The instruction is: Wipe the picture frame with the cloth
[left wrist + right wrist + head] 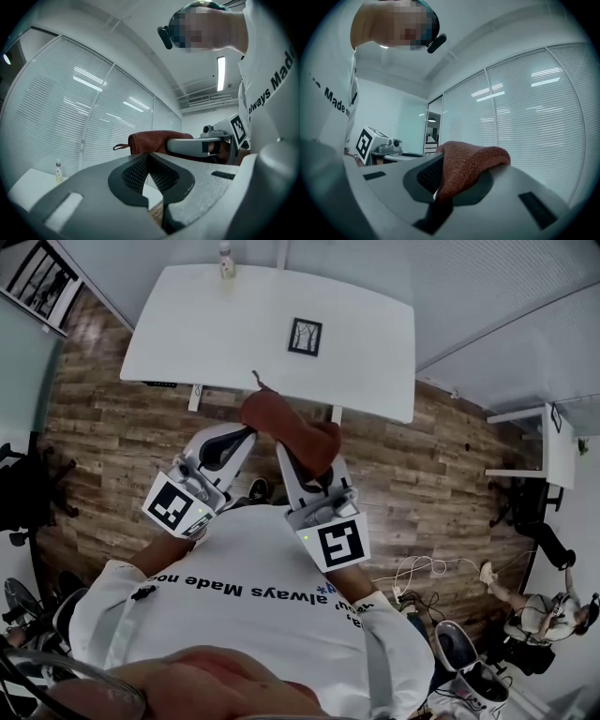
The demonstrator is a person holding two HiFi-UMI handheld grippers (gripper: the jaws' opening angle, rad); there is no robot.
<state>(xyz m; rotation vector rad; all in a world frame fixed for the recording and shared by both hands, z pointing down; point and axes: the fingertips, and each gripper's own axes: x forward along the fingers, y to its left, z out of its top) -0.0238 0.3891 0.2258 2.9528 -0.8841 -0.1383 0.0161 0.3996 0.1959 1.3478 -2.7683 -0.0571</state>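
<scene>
White desk [187, 324] carries the picture frame [305, 337], well apart at 12 o'clock from the right tool [302, 454], which clamps the cloth [281, 418]. Left tool [246, 434] is closed on nothing.

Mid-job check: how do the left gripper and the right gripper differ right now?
The right gripper has its jaws clamped on the red cloth; the left gripper has its jaws shut on nothing. The cloth bunches over the right gripper's tip, while the left gripper's tip is bare. Shared: both are held near the person's chest, short of the white table, and neither touches the picture frame.
</scene>
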